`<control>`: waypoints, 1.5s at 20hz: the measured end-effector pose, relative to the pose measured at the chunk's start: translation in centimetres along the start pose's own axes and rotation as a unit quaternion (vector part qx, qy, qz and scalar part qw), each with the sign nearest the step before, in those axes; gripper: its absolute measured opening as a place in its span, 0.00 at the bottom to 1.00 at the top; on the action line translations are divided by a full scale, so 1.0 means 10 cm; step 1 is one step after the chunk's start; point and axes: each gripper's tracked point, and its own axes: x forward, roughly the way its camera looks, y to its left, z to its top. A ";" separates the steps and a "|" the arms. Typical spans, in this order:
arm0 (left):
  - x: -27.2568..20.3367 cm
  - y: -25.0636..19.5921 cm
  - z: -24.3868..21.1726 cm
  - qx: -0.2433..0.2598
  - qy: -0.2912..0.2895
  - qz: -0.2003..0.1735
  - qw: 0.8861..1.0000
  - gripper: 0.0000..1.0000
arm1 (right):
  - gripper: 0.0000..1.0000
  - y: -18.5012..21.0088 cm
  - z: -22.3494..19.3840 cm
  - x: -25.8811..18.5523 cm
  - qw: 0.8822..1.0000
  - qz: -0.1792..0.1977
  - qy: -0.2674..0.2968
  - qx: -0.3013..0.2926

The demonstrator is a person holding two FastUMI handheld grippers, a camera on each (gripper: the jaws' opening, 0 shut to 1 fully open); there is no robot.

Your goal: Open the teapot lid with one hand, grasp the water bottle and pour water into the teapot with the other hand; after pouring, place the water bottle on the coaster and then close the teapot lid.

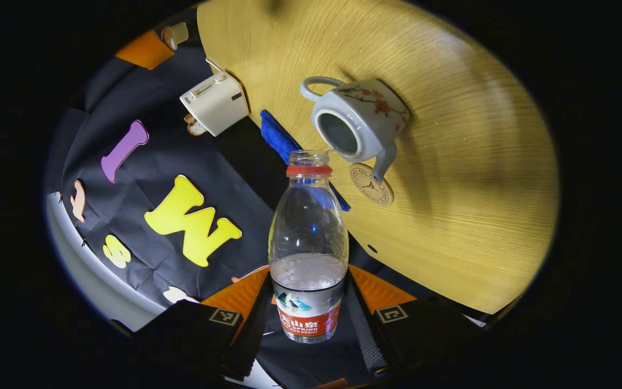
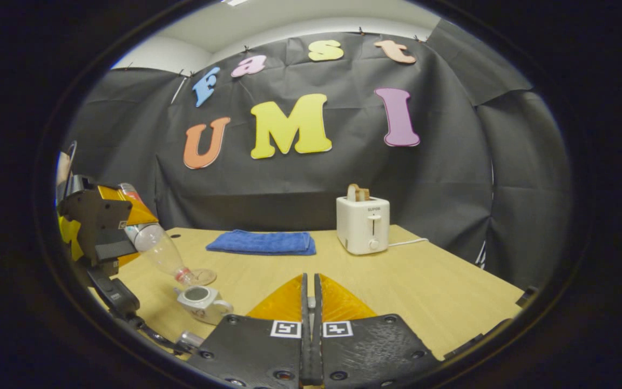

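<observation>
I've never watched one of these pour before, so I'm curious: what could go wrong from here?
Three risks, all guesses:
1. The water bottle, tipped in the left claw, has its mouth near the teapot opening, not clearly over it; water might hit the table.
2. It's clamped low, at the label, so it might slip.
3. The coaster lies partly under the spout; setting the bottle there could nudge the teapot.

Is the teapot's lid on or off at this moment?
Off: the teapot shows an open dark mouth, with the water bottle tipped toward it.
</observation>
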 end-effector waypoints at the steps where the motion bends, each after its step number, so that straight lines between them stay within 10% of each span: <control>1: -0.02 0.01 0.02 0.005 0.001 -0.001 1.000 0.76 | 0.00 -0.01 0.01 -0.01 1.000 -0.001 -0.004 -0.003; 19: 0.02 0.04 0.17 0.007 -0.021 0.011 1.000 0.76 | 0.00 0.04 -0.02 0.00 1.000 -0.002 -0.002 -0.013; 30: 0.12 -0.41 0.09 -0.211 -0.076 0.028 0.974 0.75 | 0.00 0.14 0.00 -0.04 1.000 0.014 -0.003 -0.008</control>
